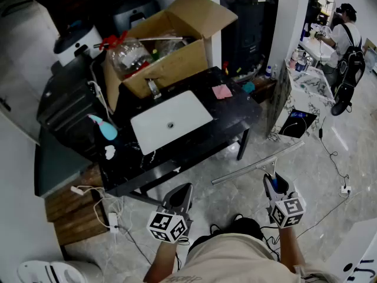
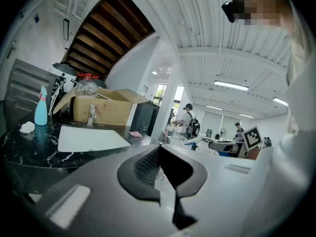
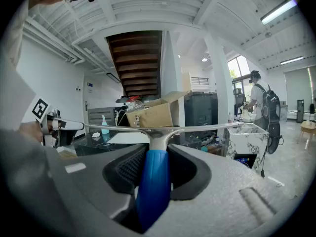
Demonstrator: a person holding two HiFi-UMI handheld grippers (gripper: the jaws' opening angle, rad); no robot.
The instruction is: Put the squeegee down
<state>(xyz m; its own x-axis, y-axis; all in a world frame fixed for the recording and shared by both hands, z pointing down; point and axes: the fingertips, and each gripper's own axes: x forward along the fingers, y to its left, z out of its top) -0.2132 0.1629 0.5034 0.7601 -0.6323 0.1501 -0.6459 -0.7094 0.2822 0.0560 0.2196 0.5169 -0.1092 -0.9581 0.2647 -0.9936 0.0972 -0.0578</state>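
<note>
My right gripper (image 1: 272, 181) is shut on the blue handle of the squeegee (image 1: 259, 164), held over the marble floor in front of the black table (image 1: 235, 108). The squeegee's long metal blade runs crosswise ahead of the jaws, level with the table edge. In the right gripper view the blue handle (image 3: 154, 181) fills the gap between both pads of the right gripper (image 3: 157, 149). My left gripper (image 1: 182, 188) hangs to the left, near the table's front edge, shut and holding nothing. In the left gripper view the left gripper (image 2: 159, 149) has its tips together.
A white basin (image 1: 171, 119) is set into the table, with a cardboard box (image 1: 171, 52) of clutter behind and a teal bottle (image 1: 105, 127) at left. A marble-patterned stand (image 1: 306, 93) and a person (image 1: 344, 40) are at right. Cables (image 1: 336, 164) trail on the floor.
</note>
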